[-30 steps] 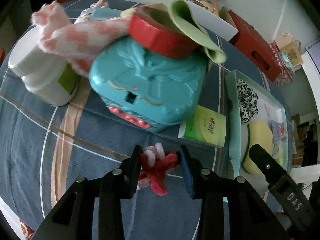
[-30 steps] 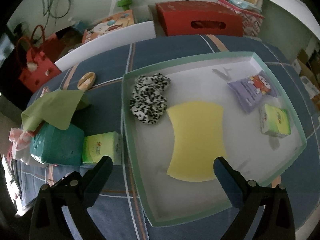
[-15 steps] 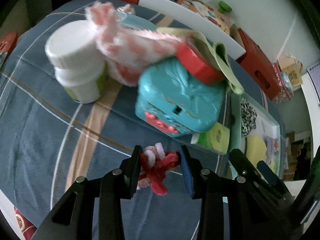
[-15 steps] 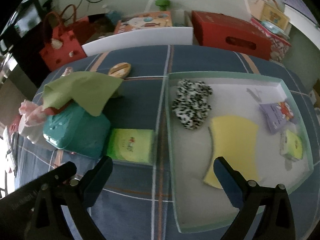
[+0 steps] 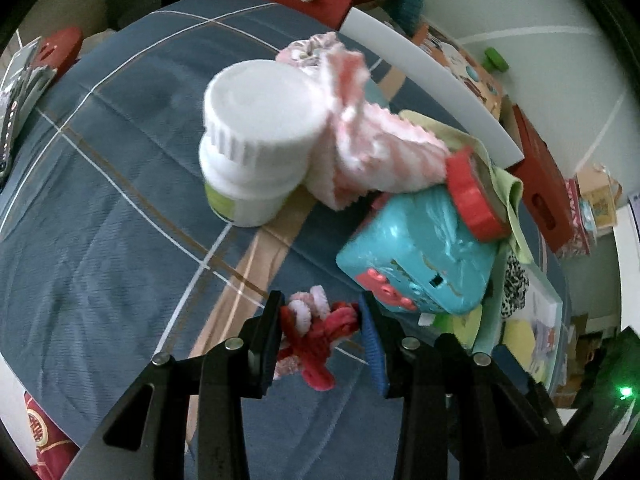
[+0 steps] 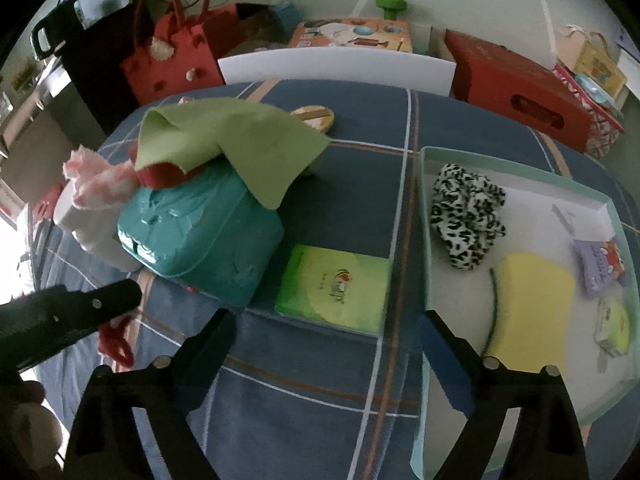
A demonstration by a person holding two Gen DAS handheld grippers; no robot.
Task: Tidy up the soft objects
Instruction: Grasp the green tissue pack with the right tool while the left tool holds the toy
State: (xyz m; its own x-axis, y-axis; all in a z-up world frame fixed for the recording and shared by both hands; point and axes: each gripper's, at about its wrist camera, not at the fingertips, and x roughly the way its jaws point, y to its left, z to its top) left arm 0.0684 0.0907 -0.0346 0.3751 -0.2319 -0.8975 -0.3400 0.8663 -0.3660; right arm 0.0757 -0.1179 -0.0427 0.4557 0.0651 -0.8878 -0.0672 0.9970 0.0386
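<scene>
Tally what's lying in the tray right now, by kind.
In the tray:
Leopard-print scrunchie: 1
Yellow sponge: 1
Purple packet: 1
Green tissue pack: 1
Total: 4

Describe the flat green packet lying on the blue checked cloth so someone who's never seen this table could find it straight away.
Start at the shallow pale-green tray on the blue checked cloth. Just outside its left wall lies the flat lime-green tissue packet, next to the bulky teal plastic toy. Unlike the draped green cloth, it is a flat rectangle with a small red logo.
</scene>
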